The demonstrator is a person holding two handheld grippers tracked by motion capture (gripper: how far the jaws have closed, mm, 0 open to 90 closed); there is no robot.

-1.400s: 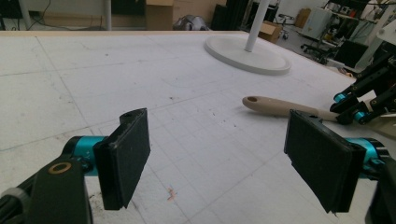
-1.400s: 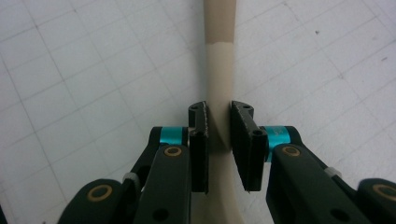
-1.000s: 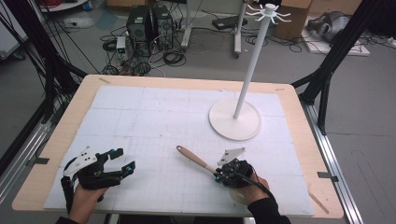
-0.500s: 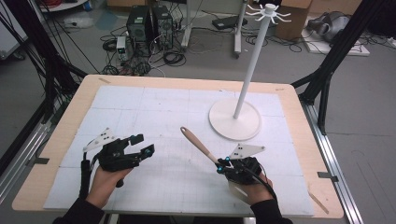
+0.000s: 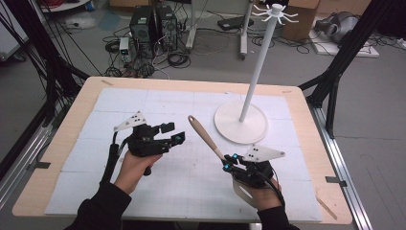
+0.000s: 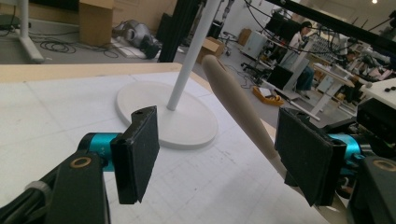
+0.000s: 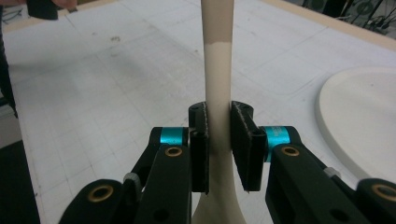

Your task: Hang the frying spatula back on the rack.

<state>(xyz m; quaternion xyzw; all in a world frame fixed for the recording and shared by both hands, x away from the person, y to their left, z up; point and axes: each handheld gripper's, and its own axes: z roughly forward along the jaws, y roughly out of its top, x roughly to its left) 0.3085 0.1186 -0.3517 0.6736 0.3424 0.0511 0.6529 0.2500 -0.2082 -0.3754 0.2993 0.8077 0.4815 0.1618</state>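
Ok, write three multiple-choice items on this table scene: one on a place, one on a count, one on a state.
1. Where does the white round-based stand sit on the table?
A. far right part
B. near left corner
C. dead centre

2. How many grippers grasp the beige wooden-handled spatula?
A. none
B. one
C. two

3. The left gripper is
A. shut on the spatula
B. shut on nothing
C. open

Answers:
1 A, the high view shows its base right of centre.
2 B, just the right gripper clamps its neck.
3 C, its pads stand wide apart.
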